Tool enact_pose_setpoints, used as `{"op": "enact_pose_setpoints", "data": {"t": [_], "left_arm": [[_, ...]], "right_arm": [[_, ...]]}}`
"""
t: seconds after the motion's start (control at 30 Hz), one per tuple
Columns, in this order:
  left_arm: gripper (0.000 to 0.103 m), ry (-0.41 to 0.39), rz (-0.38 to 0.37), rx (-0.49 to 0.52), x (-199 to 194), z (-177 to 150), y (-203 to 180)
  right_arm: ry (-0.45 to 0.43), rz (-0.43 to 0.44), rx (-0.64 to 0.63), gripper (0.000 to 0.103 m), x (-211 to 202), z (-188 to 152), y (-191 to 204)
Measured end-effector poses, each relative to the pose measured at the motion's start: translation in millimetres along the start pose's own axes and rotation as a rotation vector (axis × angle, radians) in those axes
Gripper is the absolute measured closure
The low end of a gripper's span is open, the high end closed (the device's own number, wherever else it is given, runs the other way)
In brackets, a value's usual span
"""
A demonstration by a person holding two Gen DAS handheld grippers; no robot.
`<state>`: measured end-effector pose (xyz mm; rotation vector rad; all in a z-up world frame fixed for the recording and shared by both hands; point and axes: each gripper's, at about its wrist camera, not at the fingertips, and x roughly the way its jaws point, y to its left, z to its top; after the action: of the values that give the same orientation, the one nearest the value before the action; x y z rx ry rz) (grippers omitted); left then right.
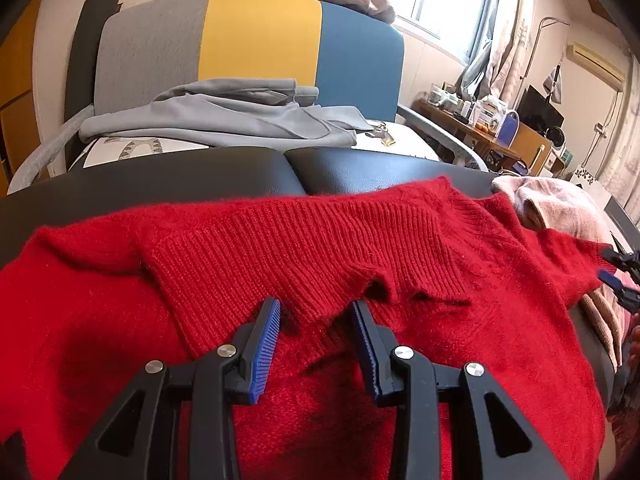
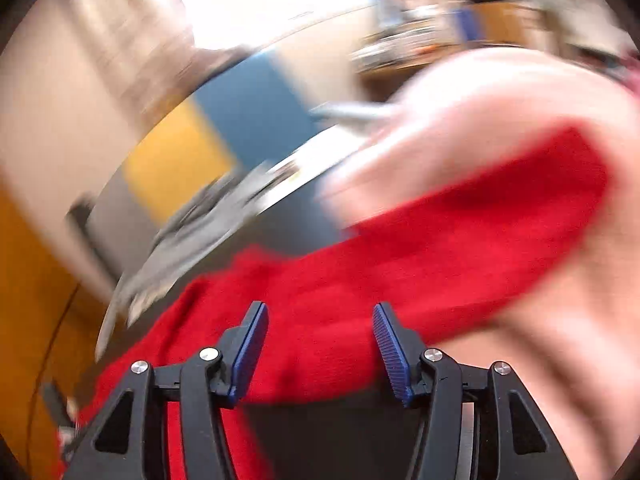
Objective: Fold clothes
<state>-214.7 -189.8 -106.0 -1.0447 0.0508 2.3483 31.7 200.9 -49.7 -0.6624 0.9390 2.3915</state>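
A red knitted sweater [image 1: 320, 240] lies spread on a black padded surface [image 1: 200, 176], its ribbed hem folded over toward me. My left gripper [image 1: 316, 302] hovers just over that ribbed edge with its jaws apart; fabric shows below the gap and neither pad presses on it. At the right edge of the left wrist view, my right gripper [image 1: 618, 280] sits by the sweater's far corner. The right wrist view is badly blurred: my right gripper [image 2: 320, 305] stands open over the red sweater [image 2: 440, 240] with nothing between its fingers.
A pink garment [image 1: 560, 208] is bunched at the sweater's right end, also seen as the pink garment [image 2: 500, 92]. Grey clothing [image 1: 224, 120] lies folded behind, in front of a grey, yellow and blue headboard [image 1: 260, 36]. A cluttered desk [image 1: 500, 132] stands at the right.
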Motion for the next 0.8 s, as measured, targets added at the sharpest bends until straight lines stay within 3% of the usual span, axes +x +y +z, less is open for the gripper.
{"op": "enact_pose_setpoints", "data": {"t": [0.1,0.17,0.33,0.37,0.4,0.47,0.6,0.8], "left_arm": [[0.067,0.001,0.012,0.010,0,0,-3],[0.067,0.002,0.018,0.014,0,0,-4],[0.066,0.003,0.024,0.018,0,1,-5],[0.066,0.003,0.023,0.017,0,0,-5],[0.067,0.003,0.023,0.016,0,0,-5],[0.066,0.002,0.023,0.014,-1,0,-5],[0.066,0.002,0.025,0.016,0,-1,-5],[0.066,0.001,0.028,0.017,-1,-1,-5]], "right_arm": [[-0.065,-0.079,0.219,0.045,-26,21,-65],[-0.097,-0.083,0.337,0.044,-35,28,-98],[-0.088,-0.019,0.430,0.044,-17,43,-130],[-0.079,-0.011,0.432,0.050,-12,46,-132],[-0.068,-0.020,0.422,0.067,-8,48,-130],[-0.064,-0.015,0.388,0.086,-5,53,-123],[-0.103,0.006,0.266,0.088,-19,64,-85],[-0.071,0.238,0.074,0.088,-18,56,28]]}}
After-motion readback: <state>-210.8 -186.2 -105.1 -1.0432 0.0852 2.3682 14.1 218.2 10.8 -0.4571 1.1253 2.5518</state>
